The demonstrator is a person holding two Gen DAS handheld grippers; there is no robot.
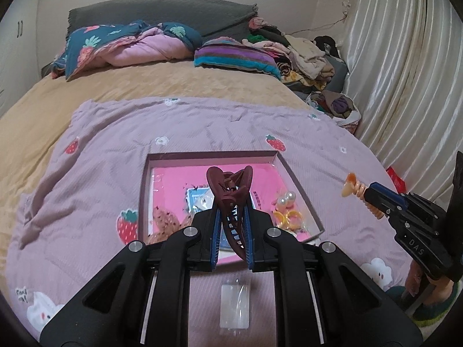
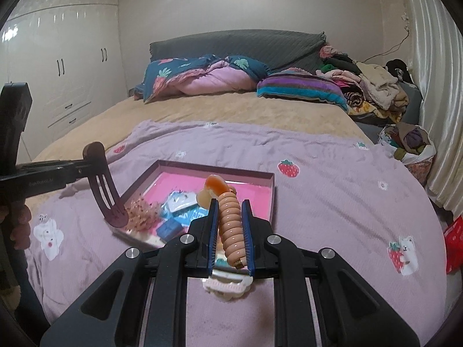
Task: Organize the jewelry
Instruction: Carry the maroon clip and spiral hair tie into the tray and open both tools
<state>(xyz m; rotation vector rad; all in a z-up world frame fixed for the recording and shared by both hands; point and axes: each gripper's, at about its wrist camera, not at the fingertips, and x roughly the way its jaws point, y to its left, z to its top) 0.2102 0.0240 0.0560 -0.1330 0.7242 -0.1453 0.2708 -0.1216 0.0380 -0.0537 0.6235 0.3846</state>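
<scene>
While both tongs were raised above a bed, each was clamped on a hair accessory. The left tongs point(image 1: 231, 219) were closed on a dark maroon claw clip point(image 1: 231, 199), pinched between the blue pads with its looped ends pointing to 12 o'clock. The right tongs point(image 2: 230, 231) were closed on a peach ribbed hair clip point(image 2: 230, 222), its glossy flared end sticking out toward 12 o'clock. In the left wrist view the right tongs came in from 3 o'clock, and their black body carried the white letters "DAS".

Under both tools a shallow open box point(image 1: 292, 173) lay on a lilac strawberry-print quilt point(image 1: 86, 190). Its bottom was bright pink. It held small blue packets point(image 2: 176, 211) near the middle, with print too small to read, a speckled brownish hairpiece point(image 2: 141, 217) toward 9 o'clock, and white pearl pieces point(image 1: 285, 202) above yellow rings point(image 1: 289, 217) toward 3 o'clock.

A clear plastic packet point(image 1: 234, 306) lay on the quilt at 6 o'clock of the box, and a pale pink and white comb clip point(image 2: 228, 286) lay there in the right wrist view. A white cloud patch point(image 1: 26, 296) on the quilt at 8 o'clock bore small writing, not clearly legible.
</scene>
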